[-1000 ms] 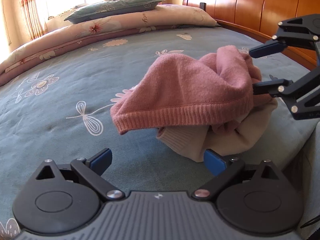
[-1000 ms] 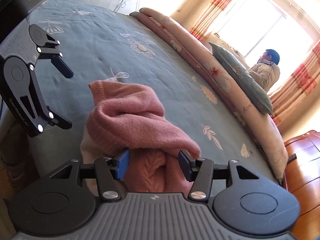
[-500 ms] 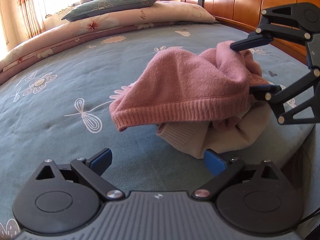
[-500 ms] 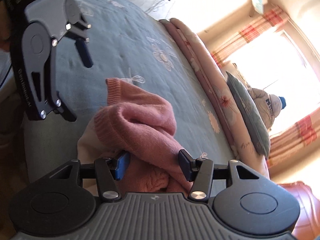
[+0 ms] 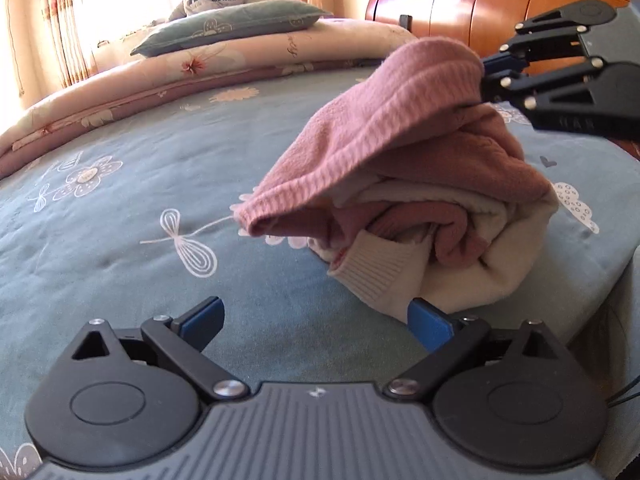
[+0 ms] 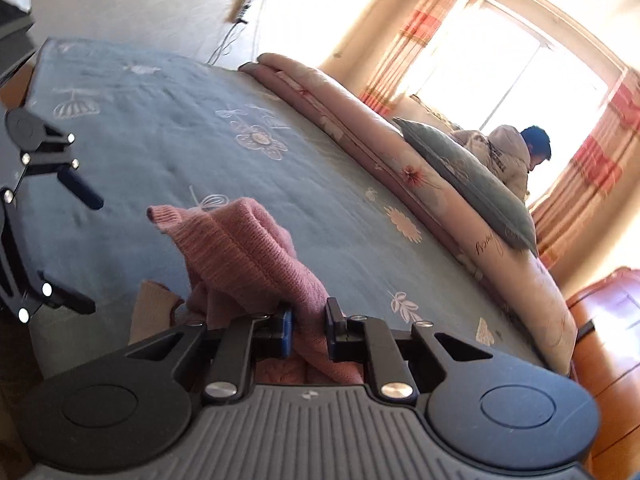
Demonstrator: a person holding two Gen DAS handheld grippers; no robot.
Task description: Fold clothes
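Observation:
A crumpled pink knit sweater (image 5: 400, 128) lies heaped on a cream garment (image 5: 472, 264) near the blue bedspread's (image 5: 120, 216) right edge. My right gripper (image 6: 307, 326) is shut on a ribbed fold of the pink sweater (image 6: 248, 248) and holds that part lifted above the heap; in the left wrist view the right gripper (image 5: 486, 70) grips the fold's top. My left gripper (image 5: 316, 322) is open low over the bed, its right finger beside the cream garment's ribbed hem. In the right wrist view the left gripper (image 6: 86, 252) stands open at the left.
A rolled floral quilt (image 5: 224, 64) with a grey-green pillow (image 5: 236, 28) runs along the far side. A wooden headboard (image 5: 480, 0) stands at the right. A person in a pale jacket (image 6: 508, 156) sits by the bright window with striped curtains (image 6: 592, 176).
My right gripper has closed on the pink sweater and lifted its fold up and away from the heap. The left gripper has stayed open near the front.

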